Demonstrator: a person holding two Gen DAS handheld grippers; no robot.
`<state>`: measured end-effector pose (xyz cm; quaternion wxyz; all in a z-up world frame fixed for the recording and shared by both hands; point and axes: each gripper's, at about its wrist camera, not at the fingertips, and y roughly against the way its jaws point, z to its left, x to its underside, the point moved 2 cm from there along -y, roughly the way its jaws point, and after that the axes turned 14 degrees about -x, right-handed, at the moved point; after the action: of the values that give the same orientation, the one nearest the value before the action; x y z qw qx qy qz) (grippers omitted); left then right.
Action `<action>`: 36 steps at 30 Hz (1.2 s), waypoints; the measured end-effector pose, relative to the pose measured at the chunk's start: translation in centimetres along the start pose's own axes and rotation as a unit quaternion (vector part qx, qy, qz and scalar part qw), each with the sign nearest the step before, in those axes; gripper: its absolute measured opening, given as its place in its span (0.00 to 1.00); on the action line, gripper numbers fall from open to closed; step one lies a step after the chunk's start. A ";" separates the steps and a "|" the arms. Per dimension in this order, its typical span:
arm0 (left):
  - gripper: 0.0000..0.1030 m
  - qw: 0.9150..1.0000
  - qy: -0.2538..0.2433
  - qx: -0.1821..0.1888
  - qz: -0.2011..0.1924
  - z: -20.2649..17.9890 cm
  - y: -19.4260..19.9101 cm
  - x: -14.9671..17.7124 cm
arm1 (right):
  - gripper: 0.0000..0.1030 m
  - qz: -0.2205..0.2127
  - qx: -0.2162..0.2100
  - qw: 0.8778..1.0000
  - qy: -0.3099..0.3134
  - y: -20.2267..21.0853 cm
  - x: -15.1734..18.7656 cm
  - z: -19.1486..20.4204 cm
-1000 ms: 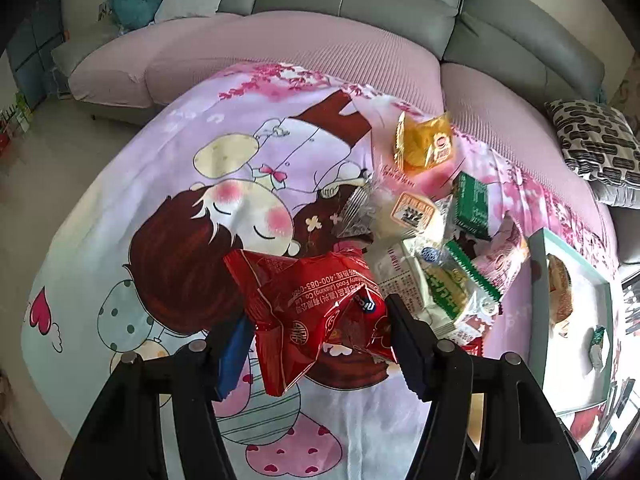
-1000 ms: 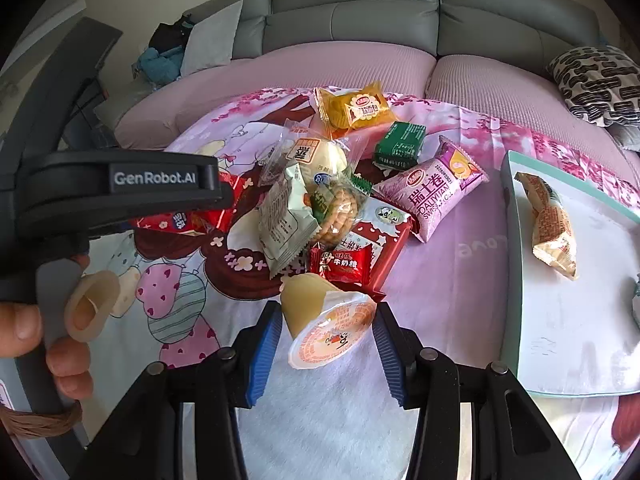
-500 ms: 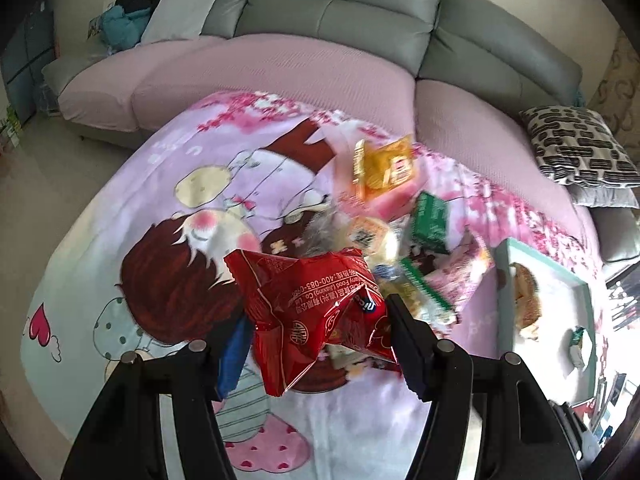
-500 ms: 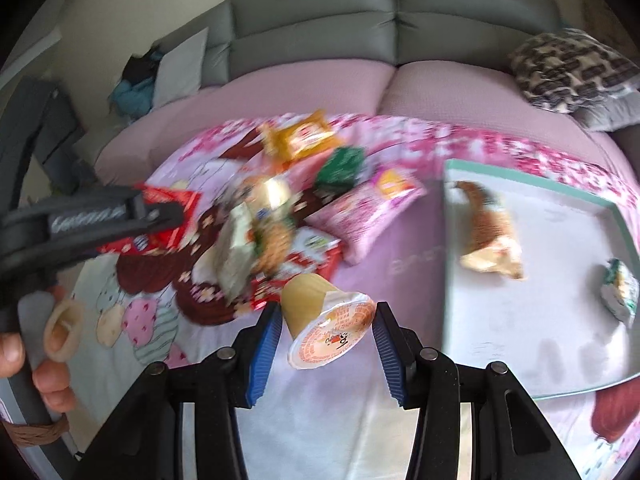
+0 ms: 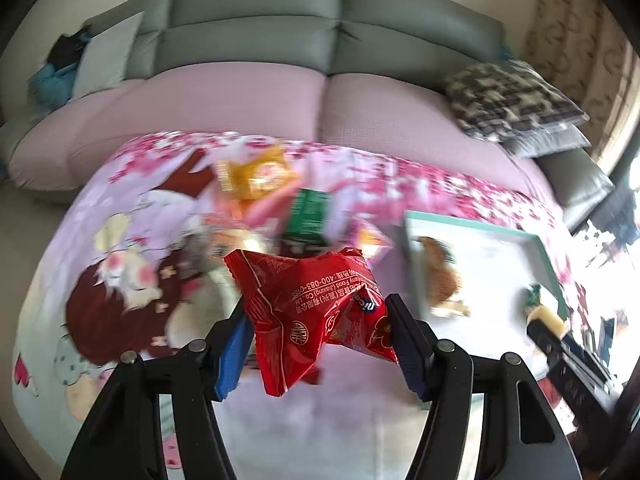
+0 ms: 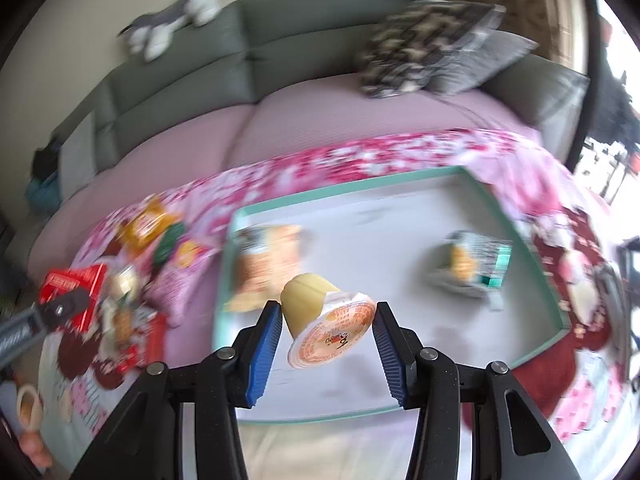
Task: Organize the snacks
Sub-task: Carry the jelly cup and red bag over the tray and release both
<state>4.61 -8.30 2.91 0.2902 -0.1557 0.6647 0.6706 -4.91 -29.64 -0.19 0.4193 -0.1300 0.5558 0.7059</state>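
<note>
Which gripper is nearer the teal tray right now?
Right. The right gripper, holding a jelly cup, hangs above the tray; the left gripper is off the tray's left side.

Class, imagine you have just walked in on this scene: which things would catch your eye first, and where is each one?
First, the crinkled red snack packet pinched in the left claw, held up over the pink cartoon cloth. Next, the yellow jelly cup, tilted on its side between the pads of the right claw, above the white tray with a green rim. Two packets already lie in that tray, while a jumbled pile of snacks sits on the cloth to its left.
</note>
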 end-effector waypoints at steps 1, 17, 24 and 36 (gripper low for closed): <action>0.64 1.000 -0.008 0.007 -0.001 -0.8 0.1 0.1 | 0.48 -0.005 0.007 1.000 -0.009 0.4 -0.2 -0.9; 0.64 0.990 -0.116 0.082 0.002 -11.4 0.3 2.2 | 0.48 -0.046 0.069 0.992 -0.097 4.9 -0.4 -9.7; 0.65 0.988 -0.131 0.081 0.015 -12.9 -0.8 2.9 | 0.48 -0.035 0.064 0.992 -0.098 4.1 -0.2 -9.7; 0.65 0.985 -0.153 0.072 0.031 -14.7 -2.9 3.9 | 0.48 0.007 0.060 0.994 -0.095 1.4 0.8 -9.6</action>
<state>0.70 -22.16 -2.67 0.3784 -0.0091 0.6635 0.6454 -9.10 -37.96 -3.13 0.4726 -0.0331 0.5556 0.6833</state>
